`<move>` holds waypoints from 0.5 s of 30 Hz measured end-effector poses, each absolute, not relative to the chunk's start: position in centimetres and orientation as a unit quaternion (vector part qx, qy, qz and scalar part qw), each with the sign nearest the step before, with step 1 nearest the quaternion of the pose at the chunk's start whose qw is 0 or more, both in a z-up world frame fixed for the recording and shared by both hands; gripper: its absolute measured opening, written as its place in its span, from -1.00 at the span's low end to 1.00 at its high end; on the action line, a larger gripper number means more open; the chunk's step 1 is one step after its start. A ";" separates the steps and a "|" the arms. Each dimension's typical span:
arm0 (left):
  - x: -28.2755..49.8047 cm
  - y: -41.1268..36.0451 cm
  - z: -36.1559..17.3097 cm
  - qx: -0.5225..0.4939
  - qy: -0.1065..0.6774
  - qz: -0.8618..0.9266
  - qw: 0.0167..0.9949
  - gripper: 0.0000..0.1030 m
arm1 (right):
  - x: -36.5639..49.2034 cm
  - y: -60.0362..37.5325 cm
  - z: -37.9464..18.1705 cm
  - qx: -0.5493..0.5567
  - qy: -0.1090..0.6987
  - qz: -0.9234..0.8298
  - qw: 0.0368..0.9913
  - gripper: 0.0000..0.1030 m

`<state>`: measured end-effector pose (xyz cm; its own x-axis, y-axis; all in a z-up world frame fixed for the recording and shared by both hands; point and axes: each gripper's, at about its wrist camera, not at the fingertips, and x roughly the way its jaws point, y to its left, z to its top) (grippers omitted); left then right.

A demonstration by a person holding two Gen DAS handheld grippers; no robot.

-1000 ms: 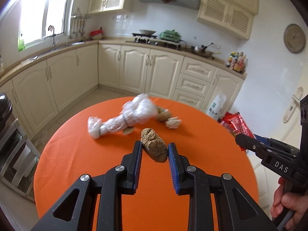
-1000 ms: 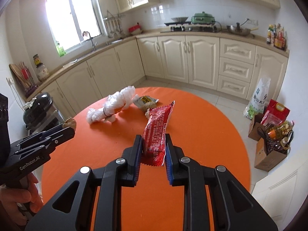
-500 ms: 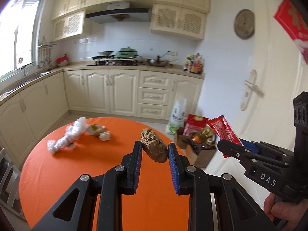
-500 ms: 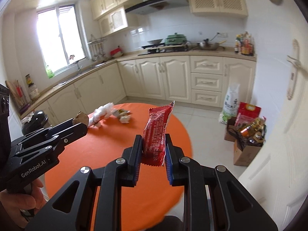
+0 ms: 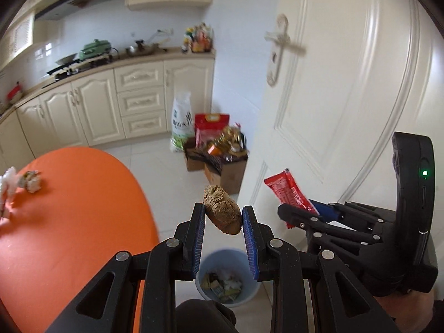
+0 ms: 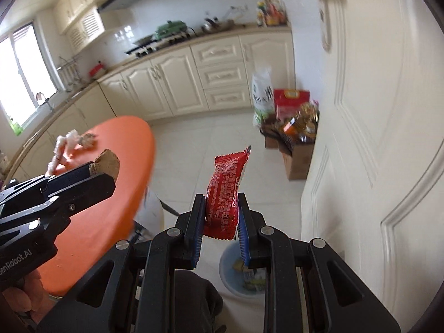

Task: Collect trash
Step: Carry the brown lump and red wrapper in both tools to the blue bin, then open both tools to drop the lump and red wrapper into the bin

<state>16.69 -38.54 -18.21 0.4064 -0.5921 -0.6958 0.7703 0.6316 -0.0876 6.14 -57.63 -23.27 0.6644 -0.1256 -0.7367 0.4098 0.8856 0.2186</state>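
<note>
Over a white tiled kitchen floor, we hold two pieces of trash above a pale blue bin (image 5: 226, 277): our left gripper (image 5: 223, 222) has its jaws clamped on one brown crusty lump (image 5: 222, 213), our right gripper (image 6: 219, 216) has its jaws clamped on one red snack wrapper (image 6: 226, 191), standing upright between the blue pads (image 6: 244, 238). The left wrist view looks straight down into the bin between the jaws and shows several scraps of packaging at its bottom; the right wrist view shows only part of the bin (image 6: 230, 274), half hidden behind a finger. The left view catches the right gripper (image 5: 298, 213) from the side, the wrapper (image 5: 288, 191) poking out past its tips. The right view alone takes in the window (image 6: 22, 77) and shows the left gripper (image 6: 102, 177) side-on with the lump (image 6: 106, 162) at its tip. Both views show one round orange table (image 5: 69, 222) to the left, where a crumpled wrapper (image 5: 32, 181) and a white plastic bundle (image 6: 65, 145) lie near the far edge. Against the white door (image 5: 347, 97) we count two open cardboard boxes (image 5: 224, 166) of groceries, with a white sack (image 5: 181, 119) beside them
</note>
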 end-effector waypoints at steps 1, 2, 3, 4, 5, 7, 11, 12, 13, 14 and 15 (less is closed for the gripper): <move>16.9 -39.4 -19.0 0.131 0.367 -0.414 0.823 -0.55 | 6.2 -58.5 -24.5 0.194 0.392 -0.154 0.886 -0.59; 17.2 -40.2 -19.8 0.140 0.376 -0.415 0.817 -0.55 | 6.3 -59.3 -25.7 0.202 0.402 -0.157 0.879 -0.59; 17.3 -41.1 -20.6 0.150 0.382 -0.415 0.812 -0.55 | 6.3 -60.1 -26.7 0.212 0.407 -0.156 0.875 -0.59; 17.7 -41.8 -21.3 0.158 0.388 -0.415 0.807 -0.55 | 6.3 -60.8 -27.8 0.220 0.415 -0.157 0.869 -0.59; 17.8 -42.6 -22.1 0.164 0.396 -0.415 0.803 -0.55 | 6.5 -61.3 -28.9 0.224 0.424 -0.159 0.863 -0.59; 18.1 -44.1 -23.4 0.178 0.407 -0.413 0.795 -0.55 | 6.8 -62.1 -30.7 0.235 0.437 -0.160 0.853 -0.59; 19.8 -48.1 -25.5 0.198 0.433 -0.410 0.778 -0.55 | 7.5 -63.8 -34.5 0.261 0.462 -0.160 0.833 -0.58; 20.4 -49.4 -26.0 0.203 0.442 -0.408 0.773 -0.55 | 7.6 -64.2 -35.5 0.266 0.469 -0.161 0.826 -0.58; 20.7 -50.1 -26.7 0.205 0.450 -0.408 0.767 -0.55 | 7.8 -64.4 -36.3 0.270 0.475 -0.161 0.822 -0.58; 21.5 -51.1 -27.0 0.207 0.458 -0.407 0.763 -0.55 | 7.8 -64.6 -36.9 0.275 0.479 -0.160 0.818 -0.58; 21.9 -51.9 -27.6 0.211 0.465 -0.405 0.759 -0.55 | 7.9 -65.0 -37.7 0.280 0.484 -0.160 0.813 -0.56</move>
